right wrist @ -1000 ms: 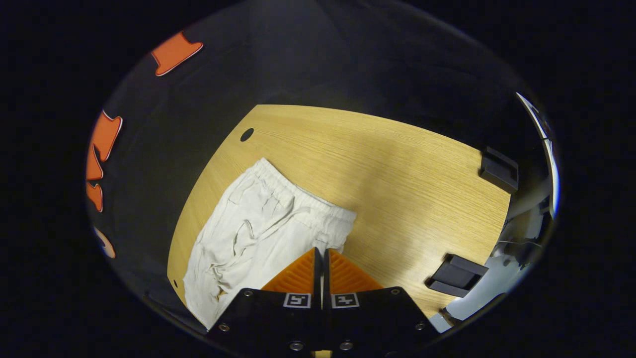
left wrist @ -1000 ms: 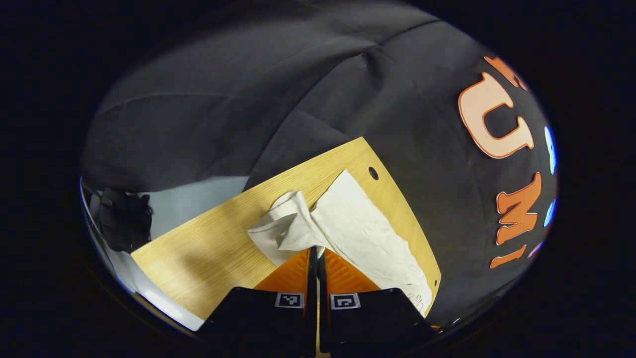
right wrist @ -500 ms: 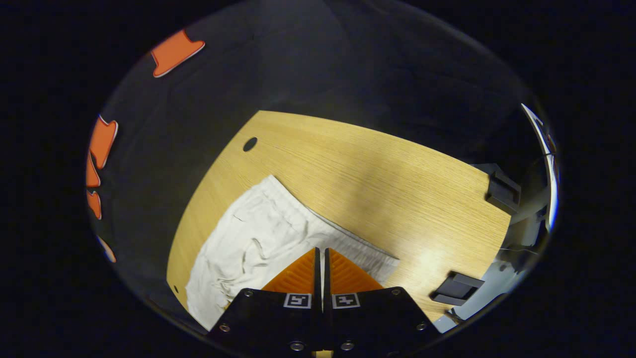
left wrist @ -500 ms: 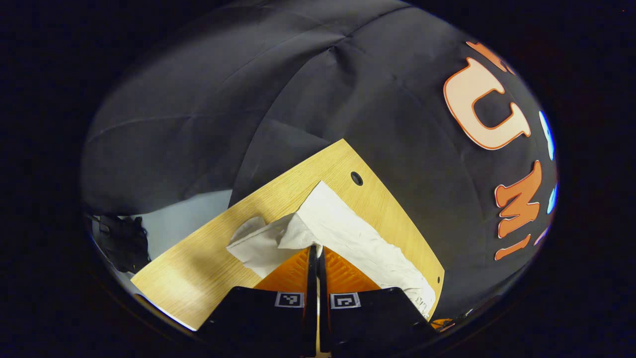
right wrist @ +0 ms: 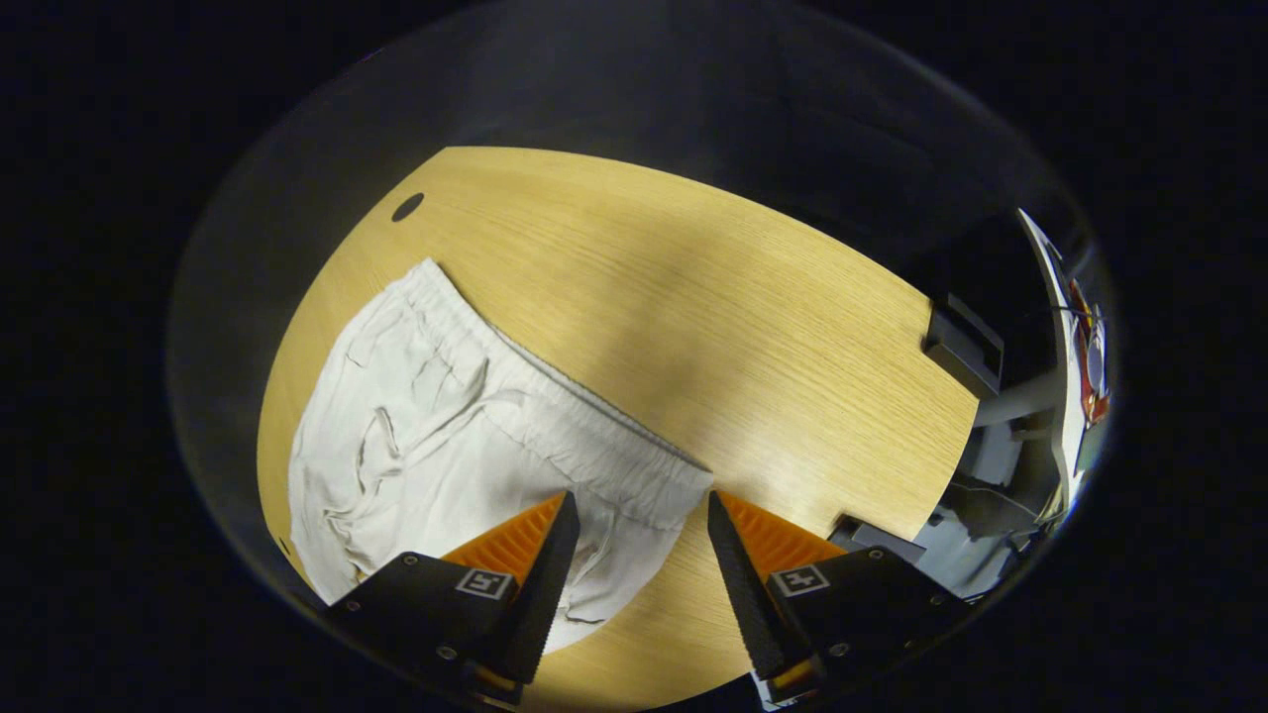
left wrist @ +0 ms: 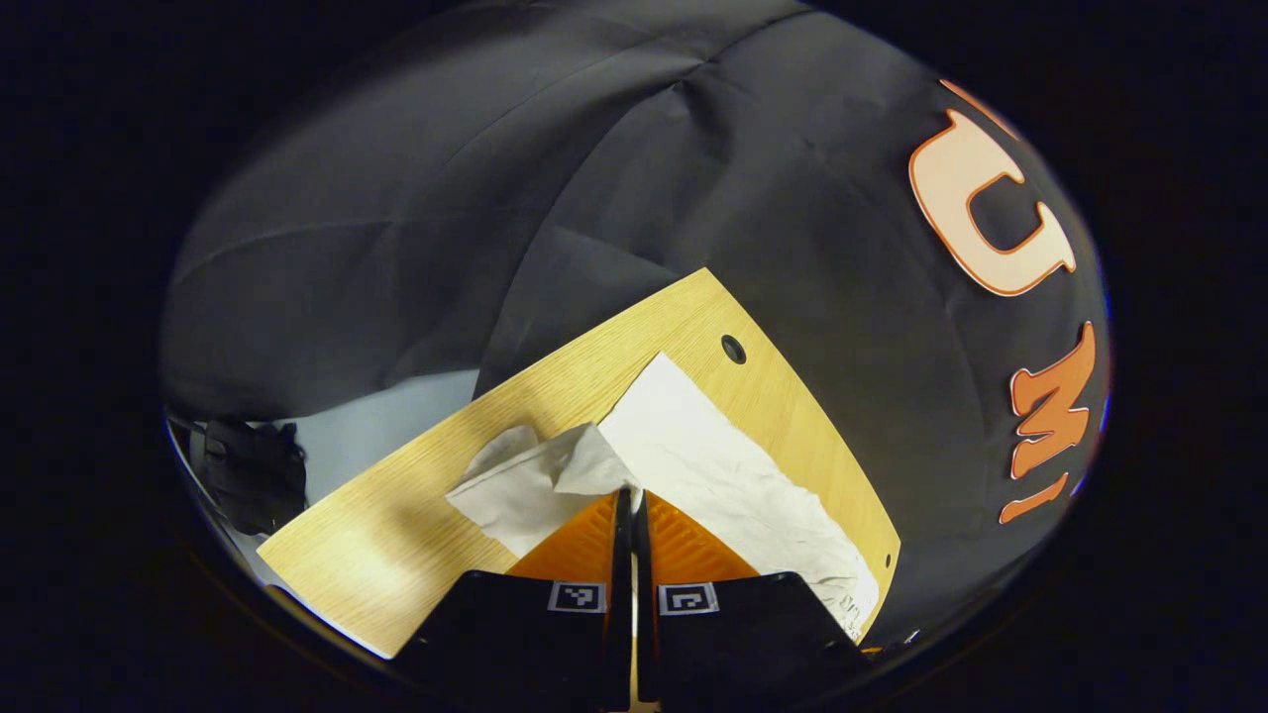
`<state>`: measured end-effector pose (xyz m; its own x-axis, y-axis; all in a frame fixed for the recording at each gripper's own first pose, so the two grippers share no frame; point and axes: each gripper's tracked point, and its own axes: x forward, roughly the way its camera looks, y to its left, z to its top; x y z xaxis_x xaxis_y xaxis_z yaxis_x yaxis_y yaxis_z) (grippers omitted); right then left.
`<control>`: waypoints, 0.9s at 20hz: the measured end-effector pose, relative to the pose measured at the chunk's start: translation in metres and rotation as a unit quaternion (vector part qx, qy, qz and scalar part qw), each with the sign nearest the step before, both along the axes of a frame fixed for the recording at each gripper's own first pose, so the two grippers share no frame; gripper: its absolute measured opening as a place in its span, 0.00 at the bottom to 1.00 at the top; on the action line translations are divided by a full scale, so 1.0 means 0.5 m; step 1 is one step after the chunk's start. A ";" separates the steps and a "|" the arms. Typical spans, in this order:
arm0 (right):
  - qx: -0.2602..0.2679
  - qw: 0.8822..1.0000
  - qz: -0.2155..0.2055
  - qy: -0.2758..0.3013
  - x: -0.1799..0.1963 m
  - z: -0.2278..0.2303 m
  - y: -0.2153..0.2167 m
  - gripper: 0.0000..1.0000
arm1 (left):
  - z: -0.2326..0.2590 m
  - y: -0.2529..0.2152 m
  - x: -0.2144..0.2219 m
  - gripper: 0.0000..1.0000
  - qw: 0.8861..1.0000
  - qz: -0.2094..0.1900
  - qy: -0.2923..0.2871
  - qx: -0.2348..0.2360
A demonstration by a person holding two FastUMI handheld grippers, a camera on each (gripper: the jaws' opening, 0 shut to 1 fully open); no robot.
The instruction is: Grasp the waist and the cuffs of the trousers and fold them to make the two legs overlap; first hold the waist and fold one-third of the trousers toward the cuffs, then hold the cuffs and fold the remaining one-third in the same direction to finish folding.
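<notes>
Trousers: the crumpled white cloth trousers [right wrist: 446,426] lay on the pale wooden table [right wrist: 753,327], toward its 9 o'clock side in the right gripper view, elastic waistband running from 11 o'clock to the centre.
Left gripper: the left gripper [left wrist: 633,492] had its fingers pressed together on a raised fold of the fabric, the cloth spreading toward 10 and 4 o'clock.
Right gripper: the right gripper [right wrist: 639,513] stood wide apart over the waistband's near corner, holding nothing.
</notes>
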<state>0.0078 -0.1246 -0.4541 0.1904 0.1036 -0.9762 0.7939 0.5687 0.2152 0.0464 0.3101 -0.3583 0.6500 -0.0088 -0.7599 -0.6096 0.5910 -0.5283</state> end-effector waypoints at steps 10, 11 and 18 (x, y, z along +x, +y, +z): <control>0.046 0.995 -0.075 -0.049 0.040 0.013 0.009 0.02 | 0.004 0.004 0.002 0.06 1.000 -0.003 0.000 0.004; 0.055 0.992 -0.088 -0.065 0.049 0.026 0.004 0.02 | 0.005 0.004 0.005 0.06 1.000 -0.005 -0.004 0.003; 0.102 0.971 -0.121 -0.179 0.156 0.162 -0.022 0.02 | 0.025 0.029 0.012 0.06 0.997 -0.028 -0.068 0.001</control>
<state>0.0856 -0.1356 -0.3731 0.5560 0.1987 -0.8071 0.7528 0.2911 0.5903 0.0524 0.3244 -0.3456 0.7451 -0.0470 -0.6653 -0.4988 0.6229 -0.6026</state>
